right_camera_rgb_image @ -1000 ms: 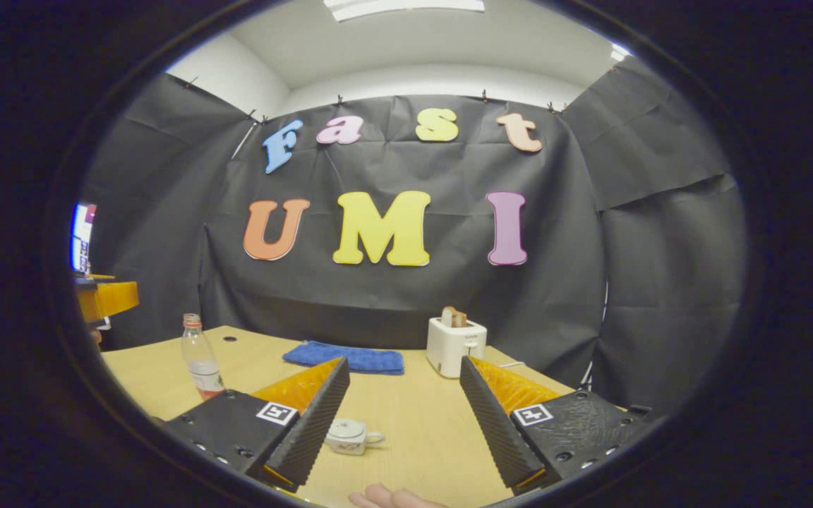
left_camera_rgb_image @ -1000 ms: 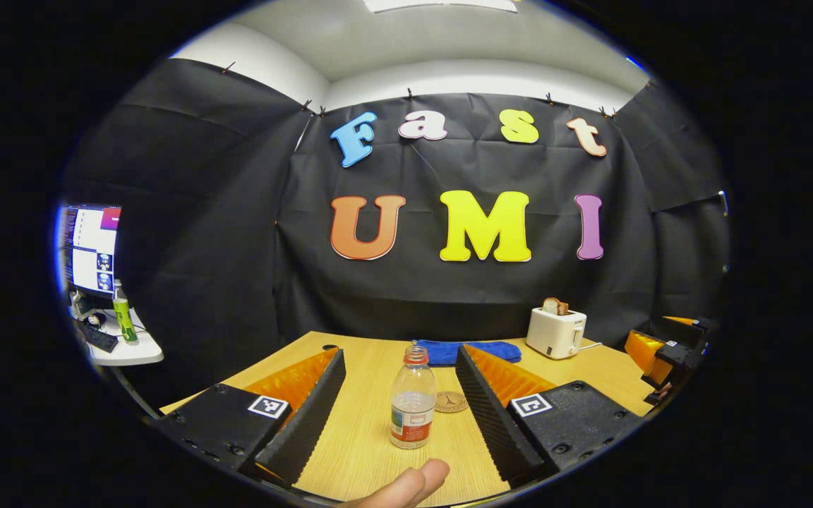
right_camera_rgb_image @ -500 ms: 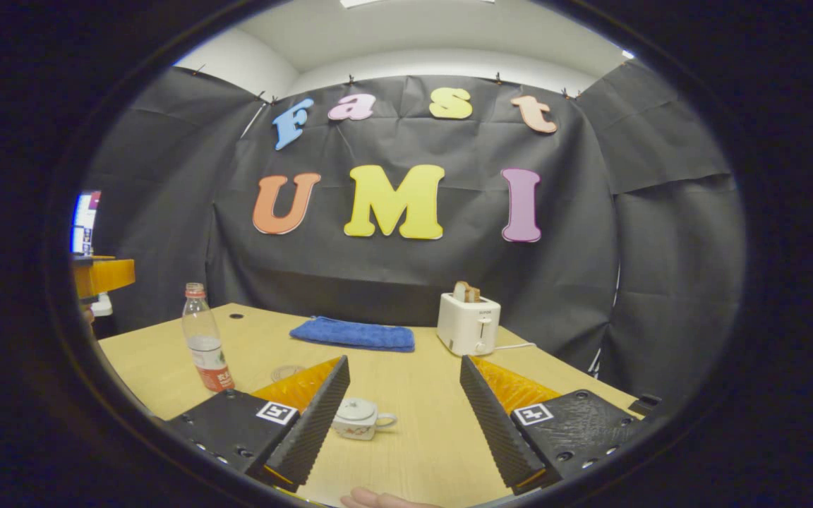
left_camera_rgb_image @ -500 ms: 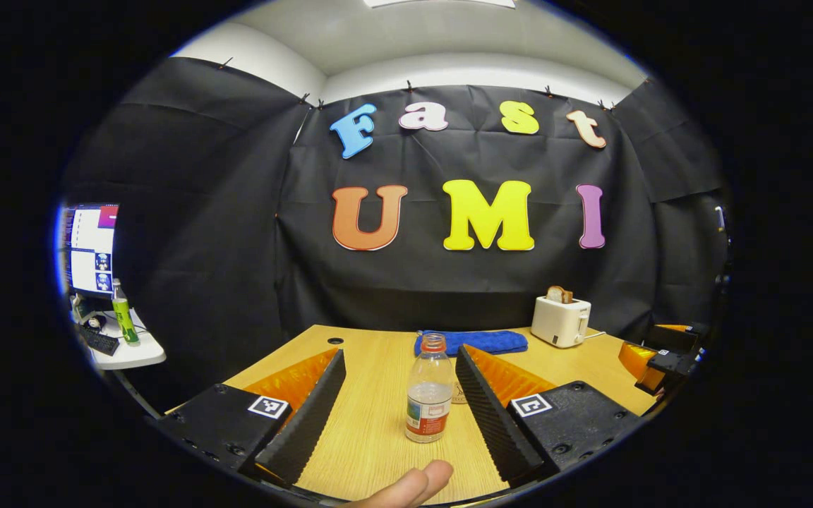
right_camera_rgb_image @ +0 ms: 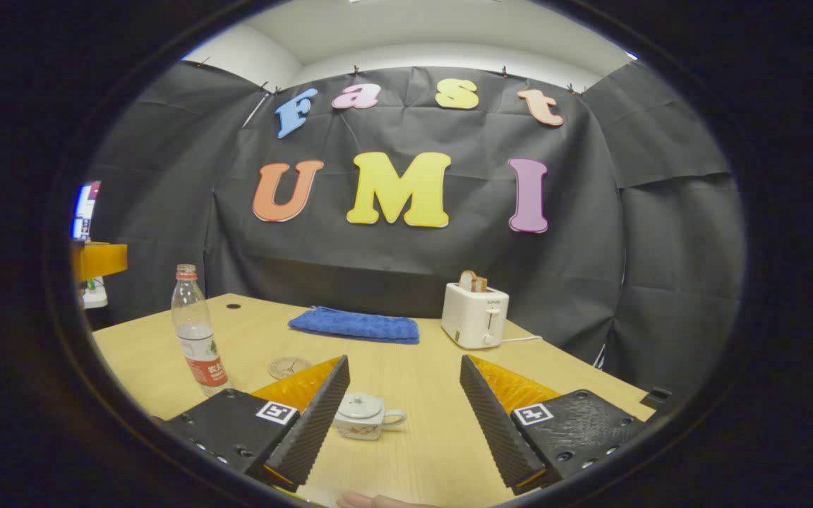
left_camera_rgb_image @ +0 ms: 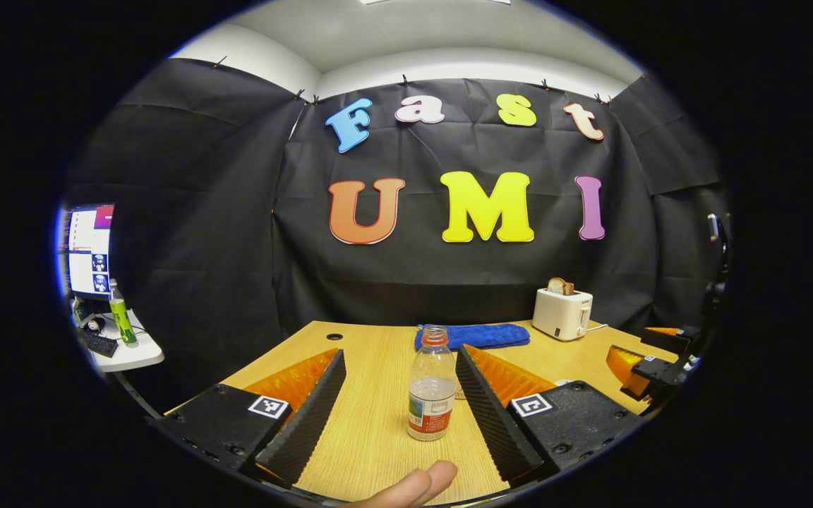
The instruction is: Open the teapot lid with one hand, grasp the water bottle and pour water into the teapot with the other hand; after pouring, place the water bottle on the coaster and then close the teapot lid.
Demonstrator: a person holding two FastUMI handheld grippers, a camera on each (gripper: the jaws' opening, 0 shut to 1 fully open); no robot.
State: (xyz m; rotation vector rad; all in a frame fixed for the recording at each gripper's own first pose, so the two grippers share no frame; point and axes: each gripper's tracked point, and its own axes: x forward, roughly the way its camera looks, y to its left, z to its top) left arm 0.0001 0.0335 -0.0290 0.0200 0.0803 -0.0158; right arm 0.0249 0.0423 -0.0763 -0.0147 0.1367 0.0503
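my left gripper point(left_camera_rgb_image: 399, 416) is spread wide, holding nothing, and the water bottle point(left_camera_rgb_image: 431, 395) stands upright on the table point(left_camera_rgb_image: 371, 437) straight ahead, nearer its right finger. my right gripper point(right_camera_rgb_image: 399, 416) also gapes empty, with the lidded teapot point(right_camera_rgb_image: 363, 416) ahead, close beside its left finger. the coaster point(right_camera_rgb_image: 289, 367) lies between bottle and teapot.

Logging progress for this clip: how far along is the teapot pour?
Done: nothing. Teapot lid is on; water bottle stands untouched on the table. In hand: open left gripper lines up on the bottle; open right gripper faces the teapot. Left: lift lid, pour, bottle onto coaster, close lid.
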